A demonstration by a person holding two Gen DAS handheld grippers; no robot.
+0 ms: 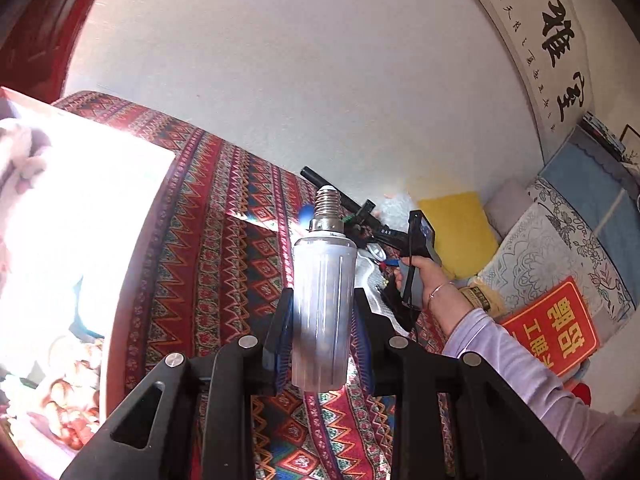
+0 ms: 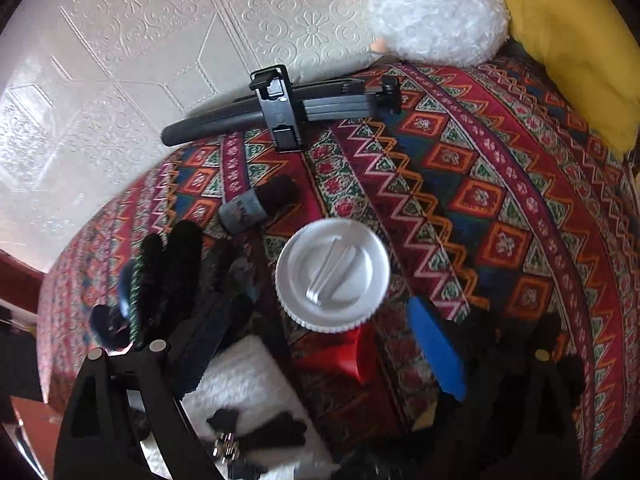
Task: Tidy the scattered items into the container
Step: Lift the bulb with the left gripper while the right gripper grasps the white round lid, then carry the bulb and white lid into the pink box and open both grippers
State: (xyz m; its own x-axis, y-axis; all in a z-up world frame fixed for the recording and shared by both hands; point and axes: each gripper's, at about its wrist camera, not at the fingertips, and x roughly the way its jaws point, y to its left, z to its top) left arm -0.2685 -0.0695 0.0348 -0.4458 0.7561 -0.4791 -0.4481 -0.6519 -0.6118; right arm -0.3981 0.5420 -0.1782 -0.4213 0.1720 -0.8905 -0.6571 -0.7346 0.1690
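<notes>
My left gripper [image 1: 322, 332] is shut on a frosted LED corn bulb [image 1: 324, 304], whose metal screw base points away from me, above the patterned cloth [image 1: 224, 248]. A white box [image 1: 132, 240], washed out by glare, stands at the left with several items inside. My right gripper [image 2: 320, 300] is open and points down at a white round lid [image 2: 332, 276] on a red body; the blue pad [image 2: 436, 348] stands apart from the lid. Around it lie a black selfie stick [image 2: 280, 112], a dark thread roll [image 2: 256, 204], black gloves [image 2: 172, 272] and a black bow clip [image 2: 256, 432].
A person's right hand [image 1: 420, 272] holds the other gripper at the far end of the bed. A white fluffy plush [image 2: 432, 12] and a yellow cushion [image 2: 580, 40] lie by the wall. A white towel [image 2: 248, 380] sits under the bow clip. A red sign [image 1: 556, 332] lies at right.
</notes>
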